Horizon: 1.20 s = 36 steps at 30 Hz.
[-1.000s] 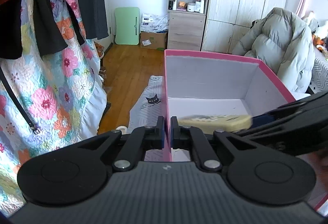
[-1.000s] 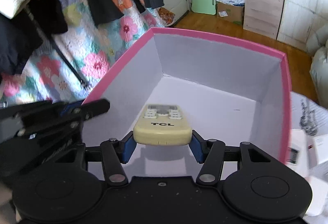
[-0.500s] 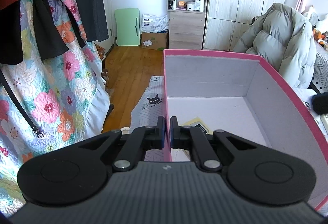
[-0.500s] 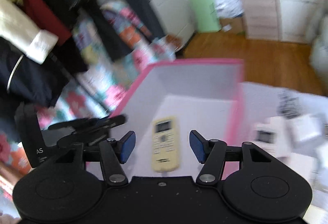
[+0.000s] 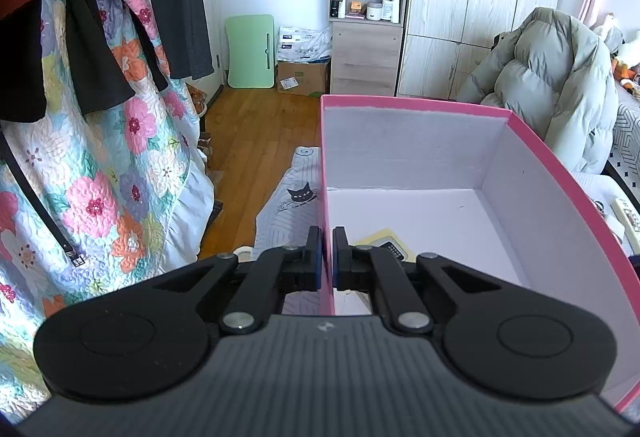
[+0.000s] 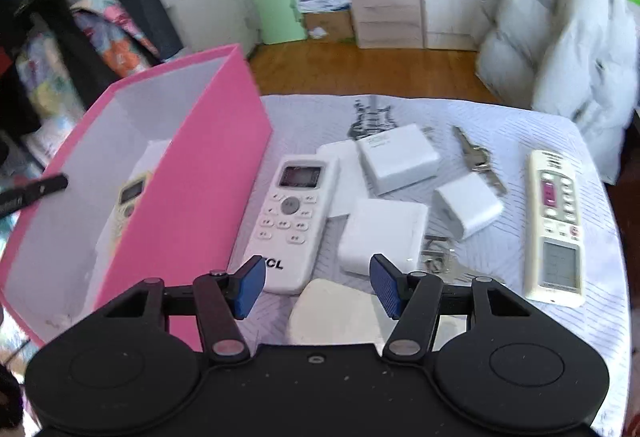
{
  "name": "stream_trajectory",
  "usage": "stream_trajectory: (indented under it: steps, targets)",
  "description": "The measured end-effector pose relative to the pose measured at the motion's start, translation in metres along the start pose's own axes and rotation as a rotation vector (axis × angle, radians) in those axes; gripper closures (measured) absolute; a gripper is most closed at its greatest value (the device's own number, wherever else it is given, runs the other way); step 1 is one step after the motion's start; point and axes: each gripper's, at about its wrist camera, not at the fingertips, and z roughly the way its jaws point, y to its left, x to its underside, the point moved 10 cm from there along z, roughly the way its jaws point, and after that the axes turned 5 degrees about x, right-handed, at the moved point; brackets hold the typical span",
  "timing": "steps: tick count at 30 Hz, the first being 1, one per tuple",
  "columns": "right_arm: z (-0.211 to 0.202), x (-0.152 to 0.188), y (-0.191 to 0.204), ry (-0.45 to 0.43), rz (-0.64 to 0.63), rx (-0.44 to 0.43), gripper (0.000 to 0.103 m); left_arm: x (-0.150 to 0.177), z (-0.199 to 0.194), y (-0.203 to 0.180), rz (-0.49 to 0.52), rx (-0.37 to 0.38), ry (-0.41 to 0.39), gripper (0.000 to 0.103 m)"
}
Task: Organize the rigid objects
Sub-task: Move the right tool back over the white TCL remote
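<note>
The left gripper (image 5: 327, 257) pinches the pink box (image 5: 326, 173) wall at lower centre to steady it, while the right gripper (image 6: 318, 287) hangs spread over the white remote (image 6: 290, 213), seemingly for loading.

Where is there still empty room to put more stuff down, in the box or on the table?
The pink box has bare floor beyond the yellowish remote. The cloth is bare near its far edge. It is crowded between the white TCL remote and the cream remote, with chargers and keys.

One remote (image 6: 130, 197) lies in the box (image 6: 208, 173); another remote (image 6: 292, 221), chargers (image 6: 396, 159) and keys (image 6: 476, 157) lie right of it.
</note>
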Motion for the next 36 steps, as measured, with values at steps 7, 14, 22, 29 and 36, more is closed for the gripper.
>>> stream_trajectory:
  steps: [7, 14, 22, 29, 36]
  targets:
    - [0.035, -0.007, 0.007, 0.032, 0.057, -0.067, 0.056, 0.001, -0.001, -0.001, 0.013, -0.004, 0.007, 0.099]
    - [0.054, -0.011, 0.021, 0.046, -0.057, 0.006, 0.046, 0.001, -0.001, -0.001, 0.020, -0.007, 0.007, 0.099]
    - [0.056, -0.018, 0.027, 0.056, -0.178, 0.030, 0.037, 0.001, -0.001, -0.006, 0.022, -0.006, 0.010, 0.099]
    - [0.037, -0.009, 0.025, 0.072, -0.297, 0.018, 0.062, 0.001, -0.001, -0.006, 0.026, -0.009, 0.016, 0.099]
    - [0.014, -0.008, 0.024, 0.038, -0.310, -0.019, 0.068, 0.001, -0.001, -0.005, 0.021, -0.006, 0.015, 0.099]
